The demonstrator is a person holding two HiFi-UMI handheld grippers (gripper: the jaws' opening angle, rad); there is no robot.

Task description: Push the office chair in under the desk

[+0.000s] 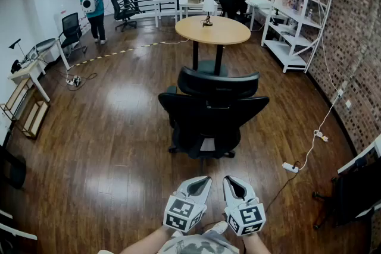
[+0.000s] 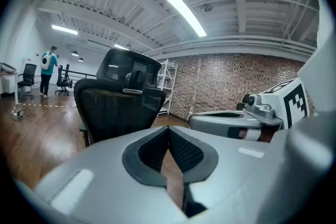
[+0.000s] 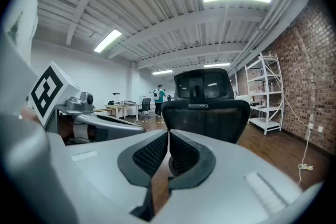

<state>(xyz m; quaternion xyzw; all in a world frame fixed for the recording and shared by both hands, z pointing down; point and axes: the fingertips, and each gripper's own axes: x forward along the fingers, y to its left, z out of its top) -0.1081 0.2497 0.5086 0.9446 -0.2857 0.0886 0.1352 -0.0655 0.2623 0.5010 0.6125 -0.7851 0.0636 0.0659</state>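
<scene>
A black mesh office chair (image 1: 211, 115) with a headrest stands on the wood floor, its back turned to me. Beyond it is a round wooden desk (image 1: 212, 30) on a black pedestal, with a gap between chair and desk. My left gripper (image 1: 199, 182) and right gripper (image 1: 233, 183) hang side by side at the bottom of the head view, short of the chair and not touching it. Both are shut with nothing between the jaws. The chair (image 2: 116, 99) fills the left gripper view's left half, and the chair (image 3: 205, 107) sits centred in the right gripper view.
A white shelf rack (image 1: 296, 15) stands against the brick wall on the right. A white cable and power strip (image 1: 290, 167) lie on the floor right of the chair. Two people (image 1: 94, 8) and other chairs are at the far end. A small side table (image 1: 27, 74) stands left.
</scene>
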